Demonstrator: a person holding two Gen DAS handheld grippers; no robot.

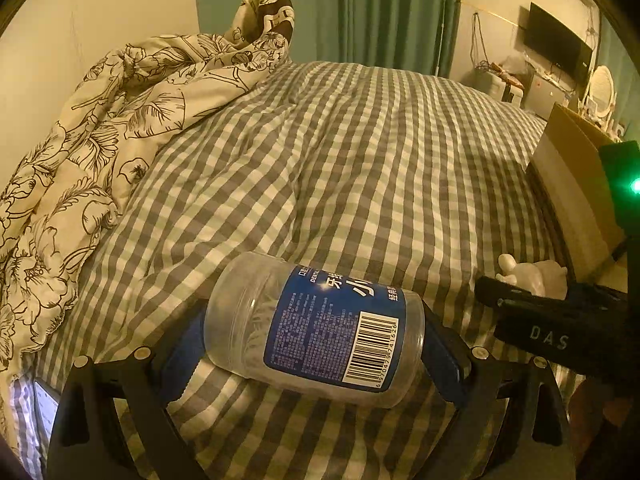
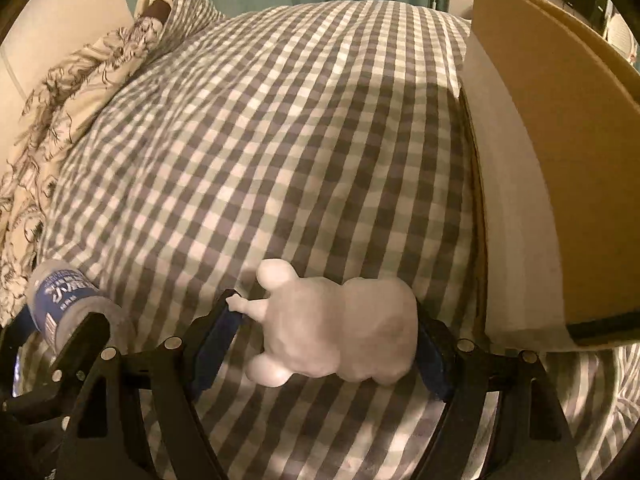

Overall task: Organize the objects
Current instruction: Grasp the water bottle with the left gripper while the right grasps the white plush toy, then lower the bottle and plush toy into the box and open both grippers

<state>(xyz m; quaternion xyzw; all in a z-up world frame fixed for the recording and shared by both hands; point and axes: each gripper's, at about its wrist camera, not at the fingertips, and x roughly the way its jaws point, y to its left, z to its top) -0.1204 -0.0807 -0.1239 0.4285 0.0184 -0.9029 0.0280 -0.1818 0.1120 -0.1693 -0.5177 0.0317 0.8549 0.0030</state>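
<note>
A clear plastic jar (image 1: pixel 316 328) with a blue barcode label lies sideways between the blue pads of my left gripper (image 1: pixel 316 354), which is shut on its two ends just above the checked bedspread (image 1: pixel 360 152). My right gripper (image 2: pixel 324 344) is shut on a white animal-shaped figurine (image 2: pixel 340 332), its snout against the left pad and its body against the right pad. The left wrist view shows the figurine (image 1: pixel 532 272) at the far right, behind the right gripper's black body. In the right wrist view, the jar (image 2: pixel 68 308) shows at the lower left.
An open cardboard box (image 2: pixel 560 152) stands on the bed's right side, close to the figurine. A crumpled floral duvet (image 1: pixel 80 152) is heaped along the left by the wall. Green curtains (image 1: pixel 380 12), a wall TV (image 1: pixel 556 44) and a cluttered desk lie beyond the bed.
</note>
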